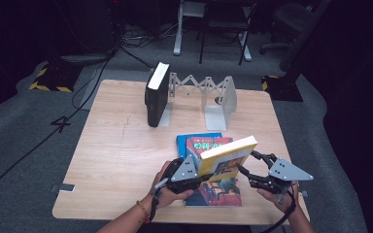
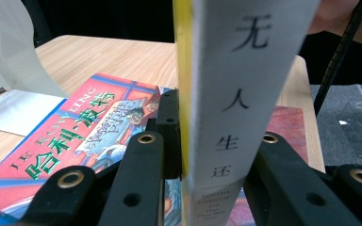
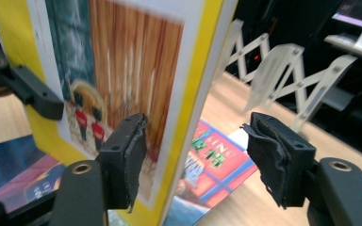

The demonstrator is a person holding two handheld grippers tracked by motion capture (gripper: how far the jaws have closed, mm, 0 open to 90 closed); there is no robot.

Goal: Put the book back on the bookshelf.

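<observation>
Gripping the yellow book point(image 1: 226, 156) upright at lower centre: left tongs point(image 1: 194, 171) clamped on its spine; right tongs point(image 1: 246, 171) gaping wide around its edge, not gripping.

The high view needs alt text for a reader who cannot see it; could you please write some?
A person's two grippers hold a yellow book upright over a red book lying on a wooden table: the left gripper is clamped on it, the right gripper straddles its other end. Behind, a black book leans against an expandable metal bookend rack.

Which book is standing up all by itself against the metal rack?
The black book at the table's far side, leaning on the folding bookend rack. The yellow book is held up by the left gripper; the red book lies flat.
</observation>
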